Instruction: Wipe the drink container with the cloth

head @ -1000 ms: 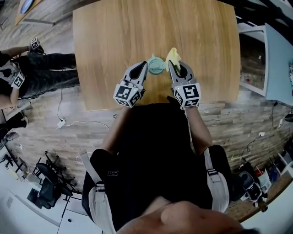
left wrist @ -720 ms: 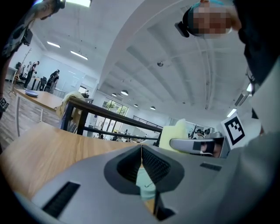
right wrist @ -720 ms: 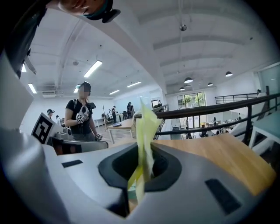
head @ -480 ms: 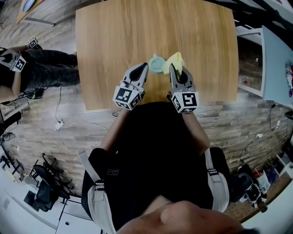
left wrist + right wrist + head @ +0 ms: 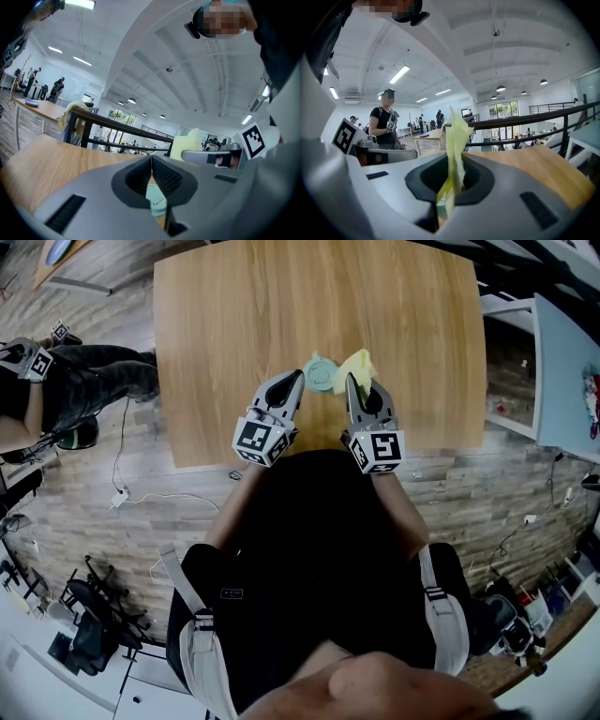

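We are pinching the teal drink container [image 5: 320, 373], which is standing near the middle of the desk's [image 5: 234, 315] near edge, in the left gripper [image 5: 297, 379]. Its jaws are closed on the container, apparently to steady it. The right gripper [image 5: 352, 382] is clamping the yellow cloth [image 5: 360, 364] tightly and bringing it against the container's right side for wiping.
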Demonstrator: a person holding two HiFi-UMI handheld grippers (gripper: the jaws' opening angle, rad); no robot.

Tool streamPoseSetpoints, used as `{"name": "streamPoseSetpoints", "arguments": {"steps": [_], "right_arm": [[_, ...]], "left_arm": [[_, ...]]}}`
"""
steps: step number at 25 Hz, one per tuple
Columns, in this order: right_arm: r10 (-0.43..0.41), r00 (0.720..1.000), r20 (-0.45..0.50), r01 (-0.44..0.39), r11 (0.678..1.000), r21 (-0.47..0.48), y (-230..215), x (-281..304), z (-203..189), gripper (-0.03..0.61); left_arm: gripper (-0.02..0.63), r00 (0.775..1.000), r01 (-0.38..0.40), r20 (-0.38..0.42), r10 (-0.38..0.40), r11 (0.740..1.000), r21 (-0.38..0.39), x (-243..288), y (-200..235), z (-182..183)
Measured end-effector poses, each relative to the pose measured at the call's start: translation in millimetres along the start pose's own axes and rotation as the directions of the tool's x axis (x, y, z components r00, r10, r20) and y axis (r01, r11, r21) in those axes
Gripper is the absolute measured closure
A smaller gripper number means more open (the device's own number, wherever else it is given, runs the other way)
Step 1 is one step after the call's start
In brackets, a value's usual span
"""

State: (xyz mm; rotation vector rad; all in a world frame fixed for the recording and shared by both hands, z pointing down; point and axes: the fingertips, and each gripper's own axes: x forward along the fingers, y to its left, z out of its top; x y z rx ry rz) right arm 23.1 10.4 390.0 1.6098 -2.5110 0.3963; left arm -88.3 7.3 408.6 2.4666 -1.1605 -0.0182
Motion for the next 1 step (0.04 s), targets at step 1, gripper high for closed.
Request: {"name": "streamPoseSetpoints", "arguments": {"steps": [1], "right_arm": [[0.0,1.0,0.002,0.0,1.0,0.001,-0.7,0.4,1.3,0.535]], "left_arm": [[0.591,1.0,0.001,0.0,-0.001,1.0,0.0,1.0,-0.4,1.1]]}}
